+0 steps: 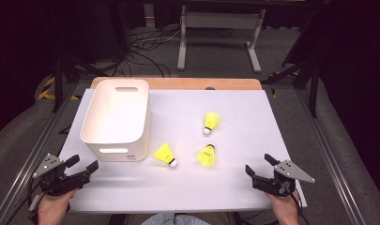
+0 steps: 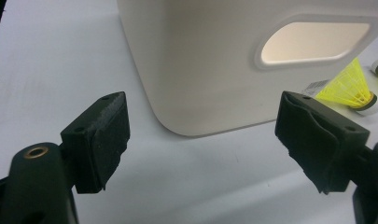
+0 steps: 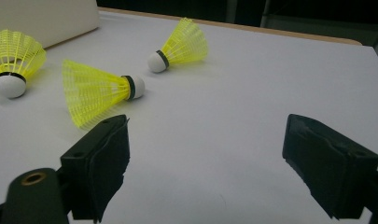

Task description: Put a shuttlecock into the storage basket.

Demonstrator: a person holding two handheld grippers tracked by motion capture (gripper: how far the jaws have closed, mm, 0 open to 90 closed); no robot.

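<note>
You hold the left gripper [image 1: 82, 164] at the near left corner of the white table [image 1: 234, 105], and its jaws stand wide apart with nothing between them. In the left gripper view the same jaws frame the near wall of the white bin [image 2: 210, 65], which stands just beyond them on the table. The bin [image 1: 116, 117] is upright, open at the top, with an oval handle slot in the wall that faces you (the slot looks bright from the light inside).

Your right gripper [image 1: 259, 165] sits near the right front edge of the table, also with the jaws spread wide and holding nothing.

Three yellow shuttlecocks lie on the table, right of the bin. The first shuttlecock [image 1: 165, 154] lies just beside the near right corner of the bin, its white cork pointing toward you and to the right. The second shuttlecock [image 1: 207, 155] lies near it, more to the right, with the cork pointing away from you. The third shuttlecock [image 1: 211, 122] lies farther back, cork toward you. In the right gripper view the second shuttlecock [image 3: 95, 91] lies closest to the jaws, on its side.
</note>
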